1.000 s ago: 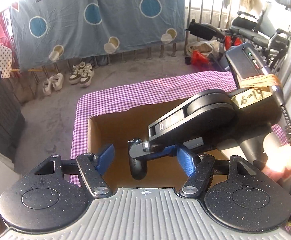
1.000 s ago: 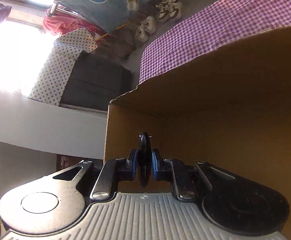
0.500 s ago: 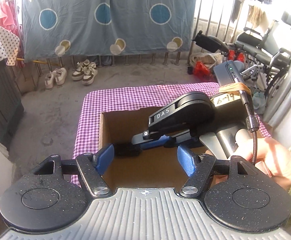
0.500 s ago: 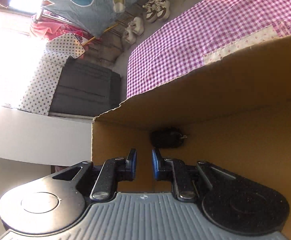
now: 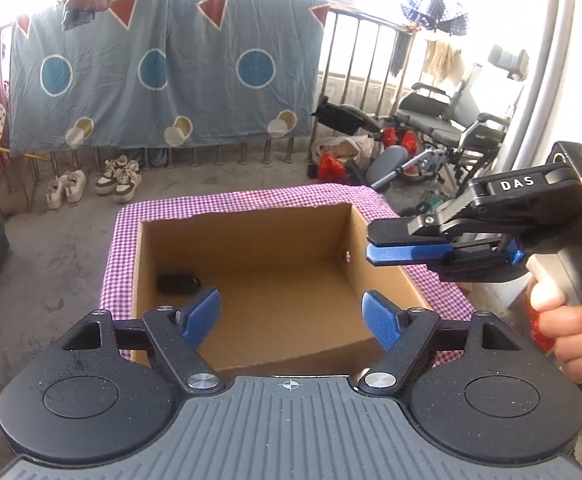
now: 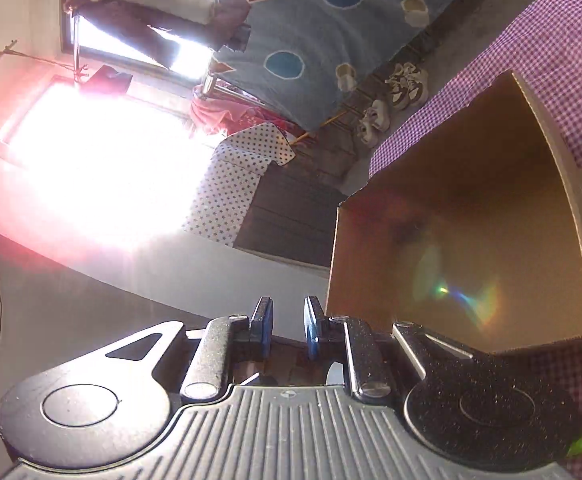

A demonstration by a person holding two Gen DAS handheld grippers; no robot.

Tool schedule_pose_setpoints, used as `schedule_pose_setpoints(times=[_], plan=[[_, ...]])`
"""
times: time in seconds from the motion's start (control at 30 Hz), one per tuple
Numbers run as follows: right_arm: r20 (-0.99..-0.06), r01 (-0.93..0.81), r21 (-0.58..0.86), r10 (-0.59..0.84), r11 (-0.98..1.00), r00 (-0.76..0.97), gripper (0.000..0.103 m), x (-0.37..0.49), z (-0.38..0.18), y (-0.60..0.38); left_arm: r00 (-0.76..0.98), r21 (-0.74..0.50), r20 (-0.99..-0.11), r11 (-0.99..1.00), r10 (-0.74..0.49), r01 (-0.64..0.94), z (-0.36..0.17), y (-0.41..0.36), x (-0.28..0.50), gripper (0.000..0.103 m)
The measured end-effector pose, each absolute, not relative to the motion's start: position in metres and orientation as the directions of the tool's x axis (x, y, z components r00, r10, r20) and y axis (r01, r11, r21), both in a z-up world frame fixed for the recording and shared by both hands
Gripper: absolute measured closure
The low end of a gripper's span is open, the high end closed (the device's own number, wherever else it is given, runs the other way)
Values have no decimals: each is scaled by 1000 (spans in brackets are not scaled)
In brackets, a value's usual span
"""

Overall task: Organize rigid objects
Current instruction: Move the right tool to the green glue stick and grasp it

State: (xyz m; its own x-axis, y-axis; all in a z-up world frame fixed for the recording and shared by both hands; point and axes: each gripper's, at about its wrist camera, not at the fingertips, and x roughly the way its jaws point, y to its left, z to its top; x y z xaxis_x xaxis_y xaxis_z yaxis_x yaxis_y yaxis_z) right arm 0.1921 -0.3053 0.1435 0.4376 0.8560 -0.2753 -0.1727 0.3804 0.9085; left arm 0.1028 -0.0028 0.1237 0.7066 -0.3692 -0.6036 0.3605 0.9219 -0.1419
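Right gripper (image 5: 375, 245) has left the box (image 5: 243, 216), jaws nearly closed, empty; black object (image 5: 178, 283) now lies inside. Left gripper (image 5: 291, 318) jaws opening, empty.

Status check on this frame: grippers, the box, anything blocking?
Left gripper opening, nothing between fingers. Right gripper shut, empty, beside the box's right wall. Black object lies inside cardboard box, left corner. Nothing blocking.
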Motion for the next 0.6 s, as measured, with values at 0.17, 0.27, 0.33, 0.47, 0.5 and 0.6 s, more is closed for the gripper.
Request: schedule_pose_setpoints(times=[0.17, 0.27, 0.33, 0.47, 0.5, 0.6], plan=[[-312, -103, 896, 776, 432, 548, 84, 116, 102, -357, 644, -144, -621, 872, -447, 467, 86, -38, 70, 24], [-379, 16, 887, 708, 461, 596, 84, 84, 59, -375, 578, -146, -660, 836, -481, 529, 52, -66, 58, 24], [-422, 94, 879, 672, 467, 609, 84, 69, 33, -384, 536, -140, -692, 818, -484, 558, 30, -85, 52, 24], [-461, 213, 881, 664, 423, 589, 83, 59, -8, -395, 475, -115, -743, 789, -471, 603, -8, -118, 51, 32], [-463, 230, 882, 669, 411, 581, 83, 55, -16, -399, 469, -105, -750, 784, -466, 612, -16, -125, 51, 33], [-471, 247, 880, 672, 407, 572, 83, 52, -25, -407, 466, -69, -768, 780, -439, 622, -28, -137, 55, 40]])
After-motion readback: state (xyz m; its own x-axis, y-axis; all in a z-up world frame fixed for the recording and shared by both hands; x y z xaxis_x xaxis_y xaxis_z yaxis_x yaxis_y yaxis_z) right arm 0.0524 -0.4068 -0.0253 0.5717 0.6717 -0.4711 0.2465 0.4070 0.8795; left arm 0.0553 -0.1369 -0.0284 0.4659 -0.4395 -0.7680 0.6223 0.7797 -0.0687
